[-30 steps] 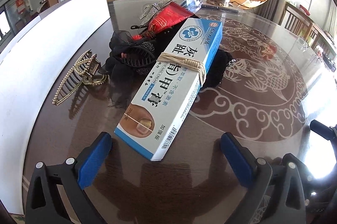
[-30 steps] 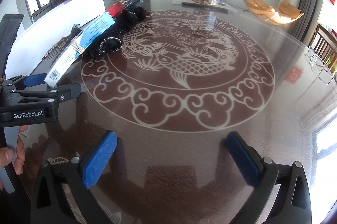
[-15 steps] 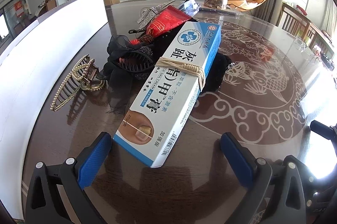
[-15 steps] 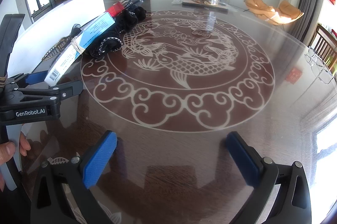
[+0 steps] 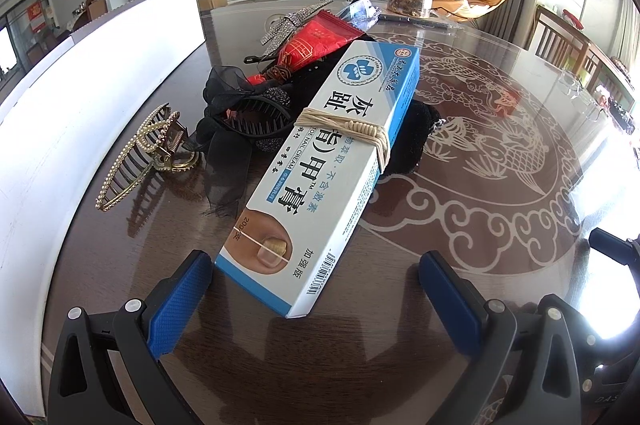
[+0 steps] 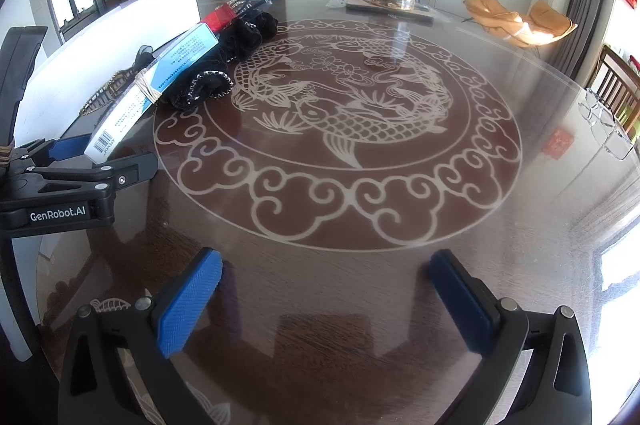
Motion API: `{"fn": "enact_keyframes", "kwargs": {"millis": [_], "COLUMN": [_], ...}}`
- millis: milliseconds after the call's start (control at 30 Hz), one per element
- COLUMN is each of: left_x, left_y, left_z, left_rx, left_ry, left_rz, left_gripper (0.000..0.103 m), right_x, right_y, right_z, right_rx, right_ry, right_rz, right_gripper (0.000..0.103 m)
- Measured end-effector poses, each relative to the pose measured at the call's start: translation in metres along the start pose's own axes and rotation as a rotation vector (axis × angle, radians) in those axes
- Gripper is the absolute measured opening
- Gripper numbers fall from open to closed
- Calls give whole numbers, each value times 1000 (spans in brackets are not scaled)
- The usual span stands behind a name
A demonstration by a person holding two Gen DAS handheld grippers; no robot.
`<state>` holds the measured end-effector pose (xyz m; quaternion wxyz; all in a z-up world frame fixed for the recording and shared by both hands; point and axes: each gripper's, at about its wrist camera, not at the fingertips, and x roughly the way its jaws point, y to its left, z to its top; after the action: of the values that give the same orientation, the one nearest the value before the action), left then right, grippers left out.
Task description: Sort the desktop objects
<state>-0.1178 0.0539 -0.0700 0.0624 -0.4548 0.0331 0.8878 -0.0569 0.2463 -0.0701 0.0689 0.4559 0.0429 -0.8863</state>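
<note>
Left gripper [image 5: 316, 289]: jaws spread; long blue-and-white cardboard cream box [image 5: 328, 161] end between them.
Right gripper [image 6: 326, 293]: jaws spread, empty.

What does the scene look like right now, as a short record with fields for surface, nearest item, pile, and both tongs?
surface: dark round table with a fish pattern
nearest item: blue and white cream box, cord wrapped round it, leaning on the pile
pile: pearl hair claw, black hair clip, red packet
left tongs: open, box end between them, untouched
right tongs: open, over bare table
</note>
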Motion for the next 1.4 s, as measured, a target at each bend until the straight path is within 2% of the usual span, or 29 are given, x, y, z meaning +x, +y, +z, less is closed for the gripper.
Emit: {"fn": "enact_keyframes", "kwargs": {"millis": [967, 1400], "left_x": [-1, -12], "left_y": [-1, -4], "left_z": [-2, -16], "left_rx": [-16, -6], "left_ry": [2, 47], "left_rz": [9, 3], "left_gripper": [103, 103], "right_x": [0, 0], "right_y": [0, 0], "right_z": [0, 1], "right_rx": [0, 0], "right_ry": [0, 0], "right_rz": [0, 0], "right_gripper": [103, 103]}}
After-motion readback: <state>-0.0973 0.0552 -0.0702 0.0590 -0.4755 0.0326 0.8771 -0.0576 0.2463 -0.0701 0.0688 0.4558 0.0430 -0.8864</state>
